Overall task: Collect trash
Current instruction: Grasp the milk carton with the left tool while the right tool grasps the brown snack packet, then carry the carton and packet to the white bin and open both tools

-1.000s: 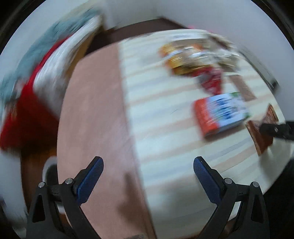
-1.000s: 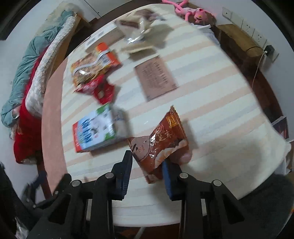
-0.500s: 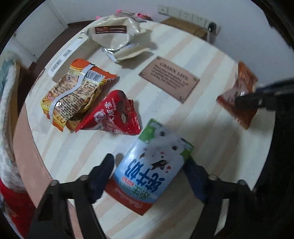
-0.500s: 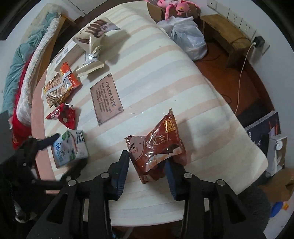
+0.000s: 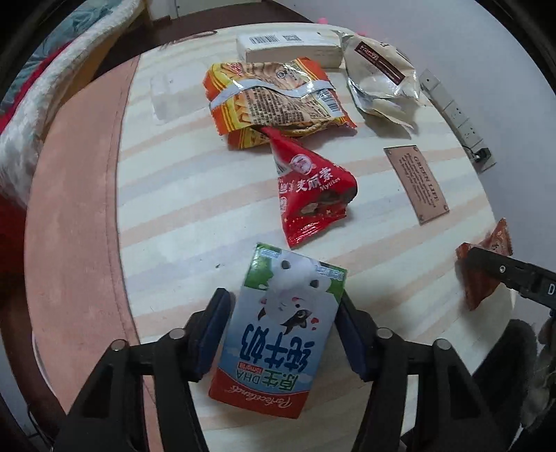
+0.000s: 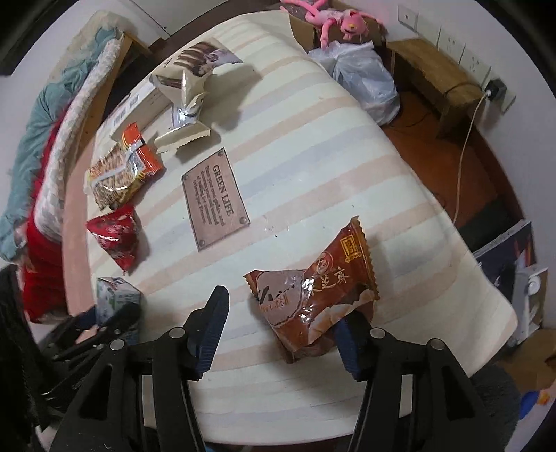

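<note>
A milk carton with a red base lies on the striped tablecloth. My left gripper is closing on it, and both blue pads meet its sides. The right wrist view shows a brown snack bag lying between the jaws of my right gripper, which are opening. The bag leans on the right finger, and a gap separates it from the left finger. That view also shows the carton at the table's left edge. The brown bag appears at the far right of the left wrist view.
A red wrapper, an orange snack bag, a cream wrapper and a white box lie further back. A brown plaque sits mid-table. A plastic bag and a pink plush toy are beyond the far edge.
My left gripper swung in over the table to the milk carton and its jaws narrowed around it. The right jaws widened, and the left pad came off the brown bag.
</note>
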### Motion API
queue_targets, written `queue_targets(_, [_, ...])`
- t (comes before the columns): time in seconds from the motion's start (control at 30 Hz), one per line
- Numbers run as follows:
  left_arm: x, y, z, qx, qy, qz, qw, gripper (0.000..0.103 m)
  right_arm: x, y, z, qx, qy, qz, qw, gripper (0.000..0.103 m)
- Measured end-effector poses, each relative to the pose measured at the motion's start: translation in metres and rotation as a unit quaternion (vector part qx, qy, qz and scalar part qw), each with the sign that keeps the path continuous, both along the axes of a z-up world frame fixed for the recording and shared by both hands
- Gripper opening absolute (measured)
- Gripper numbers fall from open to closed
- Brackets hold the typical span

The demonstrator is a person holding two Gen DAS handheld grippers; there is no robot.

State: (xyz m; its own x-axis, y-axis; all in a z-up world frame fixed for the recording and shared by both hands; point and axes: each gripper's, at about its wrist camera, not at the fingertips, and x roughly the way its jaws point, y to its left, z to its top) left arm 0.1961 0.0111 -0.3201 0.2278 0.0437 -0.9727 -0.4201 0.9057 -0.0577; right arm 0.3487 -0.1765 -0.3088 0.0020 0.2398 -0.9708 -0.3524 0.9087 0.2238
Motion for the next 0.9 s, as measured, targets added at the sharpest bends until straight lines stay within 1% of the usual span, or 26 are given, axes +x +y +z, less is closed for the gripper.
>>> queue_targets(0.03, [-0.002, 0.005, 0.004, 0.014, -0.002, 0.002, 0.9999, 0.051, -0.003, 0.003, 0.000, -0.008, -0.009, 0.005, 1.000, 0.047])
queue_targets(0.07, [-0.005, 0.003, 0.007, 0.027, -0.005, 0.004, 0.9996, 0.051, -0.005, 0.006, 0.001, -0.014, -0.017, 0.012, 1.000, 0.039])
queue_targets(0.1, [-0.008, 0.002, 0.009, 0.040, -0.007, 0.010, 0.9991, 0.051, -0.009, 0.010, 0.001, -0.022, -0.027, 0.022, 0.999, 0.035])
queue_targets(0.13, [-0.011, 0.000, 0.013, 0.052, -0.012, 0.014, 0.9985, 0.051, -0.012, 0.014, 0.001, -0.027, -0.032, 0.029, 0.999, 0.033])
queue_targets(0.17, [-0.016, -0.003, 0.018, 0.064, -0.020, 0.019, 0.9975, 0.050, -0.016, 0.017, 0.002, -0.031, -0.038, 0.039, 0.998, 0.024])
queue_targets(0.23, [-0.026, -0.008, 0.027, 0.076, -0.034, 0.031, 0.9960, 0.050, -0.024, 0.021, 0.002, -0.030, -0.040, 0.051, 0.997, 0.023])
queue_targets(0.3, [-0.051, -0.003, 0.040, 0.075, -0.046, 0.043, 0.9952, 0.050, -0.033, 0.023, 0.005, -0.026, -0.042, 0.057, 0.997, 0.023])
queue_targets(0.37, [-0.065, 0.000, 0.048, 0.083, -0.058, 0.055, 0.9934, 0.050, -0.041, 0.027, 0.010, -0.020, -0.045, 0.062, 0.997, 0.023])
queue_targets(0.53, [-0.093, 0.018, 0.077, 0.095, -0.092, 0.092, 0.9869, 0.050, -0.072, 0.041, 0.035, 0.007, -0.056, 0.093, 0.994, 0.023])
queue_targets(0.73, [-0.150, 0.060, 0.121, 0.113, -0.134, 0.145, 0.9738, 0.050, -0.119, 0.086, 0.077, 0.056, -0.060, 0.145, 0.986, 0.023])
queue_targets(0.83, [-0.186, 0.085, 0.143, 0.126, -0.149, 0.176, 0.9649, 0.050, -0.148, 0.121, 0.099, 0.085, -0.057, 0.183, 0.978, 0.023])
queue_targets(0.9, [-0.205, 0.101, 0.152, 0.138, -0.153, 0.193, 0.9593, 0.050, -0.166, 0.145, 0.110, 0.100, -0.056, 0.208, 0.971, 0.023])
